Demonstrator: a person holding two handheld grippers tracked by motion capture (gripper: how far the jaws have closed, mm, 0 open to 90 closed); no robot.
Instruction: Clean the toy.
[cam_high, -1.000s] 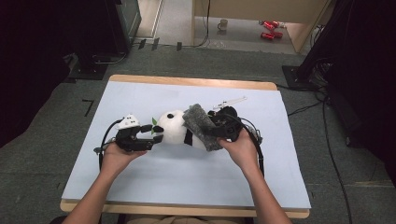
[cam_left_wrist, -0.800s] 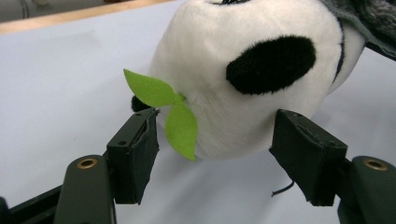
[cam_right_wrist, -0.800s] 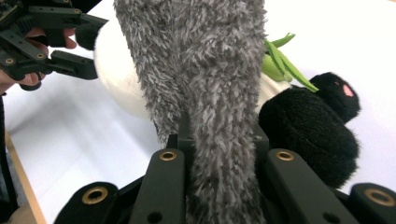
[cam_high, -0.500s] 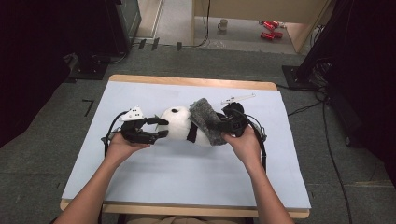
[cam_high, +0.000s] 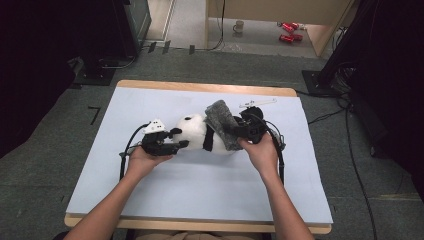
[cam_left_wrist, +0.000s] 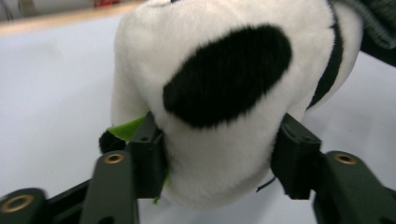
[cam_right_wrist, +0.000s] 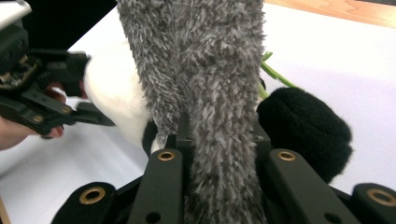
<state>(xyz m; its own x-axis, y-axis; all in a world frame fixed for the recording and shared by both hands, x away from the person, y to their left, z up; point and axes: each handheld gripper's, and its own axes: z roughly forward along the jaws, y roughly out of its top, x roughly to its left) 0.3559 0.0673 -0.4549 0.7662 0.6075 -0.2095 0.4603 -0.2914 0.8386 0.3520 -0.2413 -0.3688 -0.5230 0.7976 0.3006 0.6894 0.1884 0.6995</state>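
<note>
- panda toy lies on its side between the two grippers on the white table.
- left gripper: jaws have just been closing, now pressed on either side of the panda's white head, black eye patch right above the jaws; a bit of green leaf pokes out by one jaw.
- right gripper: clamped shut on a grey fuzzy cloth that runs straight up from its jaws and drapes over the panda's body.
- black paw sits just beside the right gripper's jaws, cloth touching it.
</note>
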